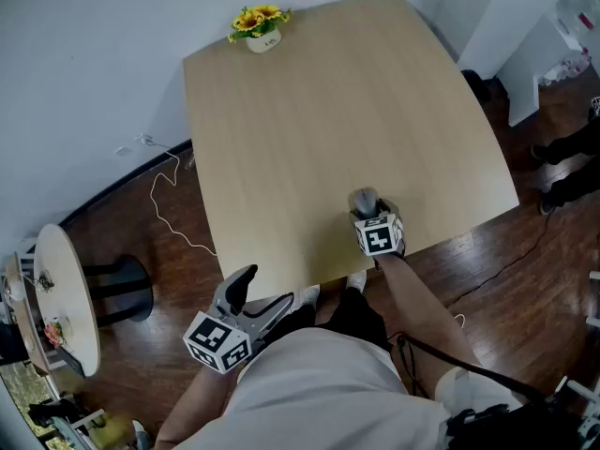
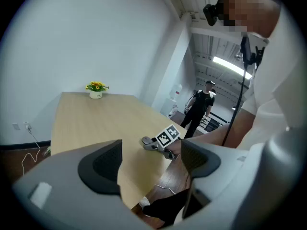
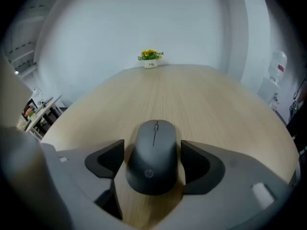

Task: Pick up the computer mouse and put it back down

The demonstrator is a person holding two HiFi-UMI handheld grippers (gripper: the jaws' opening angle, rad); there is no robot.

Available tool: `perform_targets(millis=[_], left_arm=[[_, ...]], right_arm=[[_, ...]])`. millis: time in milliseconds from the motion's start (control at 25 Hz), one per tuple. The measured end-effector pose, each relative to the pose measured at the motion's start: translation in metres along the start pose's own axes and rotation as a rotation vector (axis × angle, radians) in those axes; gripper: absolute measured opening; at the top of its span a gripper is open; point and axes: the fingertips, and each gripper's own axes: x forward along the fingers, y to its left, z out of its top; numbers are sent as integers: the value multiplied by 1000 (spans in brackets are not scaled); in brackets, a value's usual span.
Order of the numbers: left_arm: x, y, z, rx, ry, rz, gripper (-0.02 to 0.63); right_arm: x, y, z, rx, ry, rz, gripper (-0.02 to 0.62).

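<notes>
Right gripper's (image 3: 152, 150) fingers (image 3: 106, 160) flank mouse (image 3: 153, 162), nose toward flowers (image 3: 150, 55).

The only mark that reads is the round "hp" logo on the computer mouse (image 3: 152, 162). It stands pale grey on the dark shell, on the rear hump, in line with the scroll wheel. Far beyond the mouse, at the back edge of the surface (image 3: 211, 104), the white flower pot (image 3: 151, 64) bears a small dark print, too small to read. Off to the mouse's right, a water dispenser (image 3: 278, 63) carries a red label, not legible. The marker cube (image 1: 379, 236) of the right tongs (image 1: 366, 206), just behind the mouse, and the second marker cube (image 1: 217, 341), on the left tongs (image 1: 261, 293), show black-and-white square patterns without letters or numbers.
</notes>
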Motion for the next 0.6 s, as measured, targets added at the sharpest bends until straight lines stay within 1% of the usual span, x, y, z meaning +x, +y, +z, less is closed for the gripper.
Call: perform_targets(millis=[80, 120, 160, 360, 600], left_arm=[[8, 1, 1, -6, -2, 8, 357], [12, 2, 1, -9, -3, 13, 356], [14, 2, 0, -14, -2, 17, 357], [20, -2, 1, -9, -9, 19, 357], [15, 3, 9, 6, -33, -3, 356]], right_arm=[[0, -7, 4, -14, -11, -35, 369], [1, -10, 5, -15, -13, -47, 347], [1, -12, 6, -14, -11, -52, 302], [4, -12, 3, -16, 26, -33, 298], [-6, -9, 7, -33, 32, -7, 296]])
